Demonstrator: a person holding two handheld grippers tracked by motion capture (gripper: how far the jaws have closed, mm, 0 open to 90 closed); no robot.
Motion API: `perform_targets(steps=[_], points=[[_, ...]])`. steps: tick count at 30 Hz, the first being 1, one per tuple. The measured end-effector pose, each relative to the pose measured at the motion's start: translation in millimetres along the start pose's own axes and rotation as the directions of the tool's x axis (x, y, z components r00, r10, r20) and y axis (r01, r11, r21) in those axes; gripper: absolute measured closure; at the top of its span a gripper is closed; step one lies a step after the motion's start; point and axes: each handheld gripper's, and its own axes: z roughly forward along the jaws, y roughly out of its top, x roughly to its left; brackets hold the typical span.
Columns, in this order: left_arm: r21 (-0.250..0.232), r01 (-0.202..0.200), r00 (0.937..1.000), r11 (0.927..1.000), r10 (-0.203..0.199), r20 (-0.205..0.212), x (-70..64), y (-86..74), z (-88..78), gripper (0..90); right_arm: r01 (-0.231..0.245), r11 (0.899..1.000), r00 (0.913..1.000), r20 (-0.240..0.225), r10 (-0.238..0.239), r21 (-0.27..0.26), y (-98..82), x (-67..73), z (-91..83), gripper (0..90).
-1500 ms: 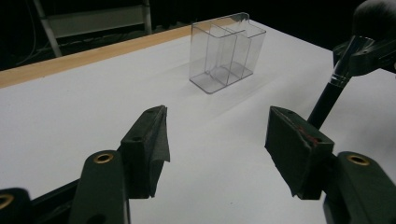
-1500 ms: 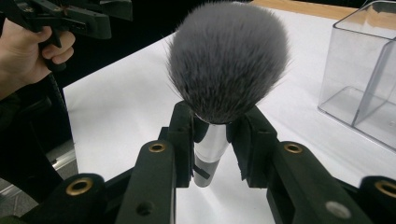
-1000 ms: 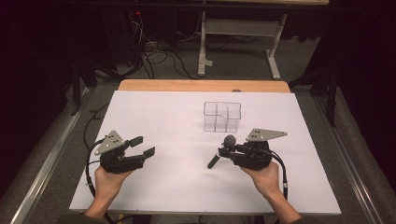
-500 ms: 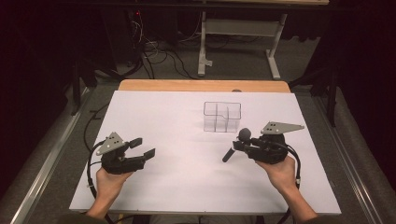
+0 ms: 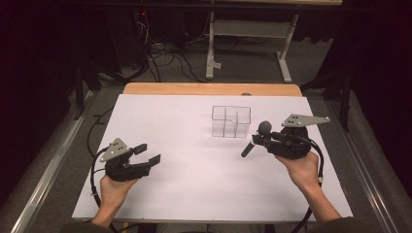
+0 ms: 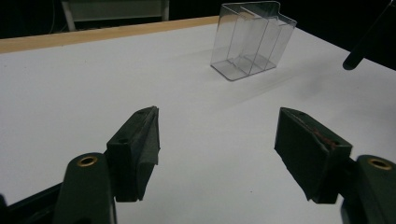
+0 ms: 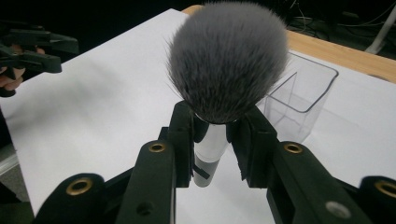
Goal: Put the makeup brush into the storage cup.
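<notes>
The right claw [image 5: 262,137] pinches a makeup brush [image 7: 227,65] by its handle, fluffy end up, just right of the clear box [image 5: 231,121] on the white surface [image 5: 194,194]. The left claw [image 5: 147,154] is spread wide with nothing in it, at the near left.

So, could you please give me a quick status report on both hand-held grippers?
Left hand-held gripper open, empty. Right hand-held gripper shut on makeup brush, bristles up. Clear organizer beside it, path unobstructed.
</notes>
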Motion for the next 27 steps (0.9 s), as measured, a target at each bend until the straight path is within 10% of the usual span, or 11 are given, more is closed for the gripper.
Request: perform_targets(steps=[27], points=[[-0.006, 0.003, 0.9999, 1.0000, -0.003, 0.012, -2.3, -1.9, 0.9, 31.1, -0.038, 0.999, 0.9971, 0.066, 0.040, -0.032, 39.2, -20.6, 8.0, 72.0]])
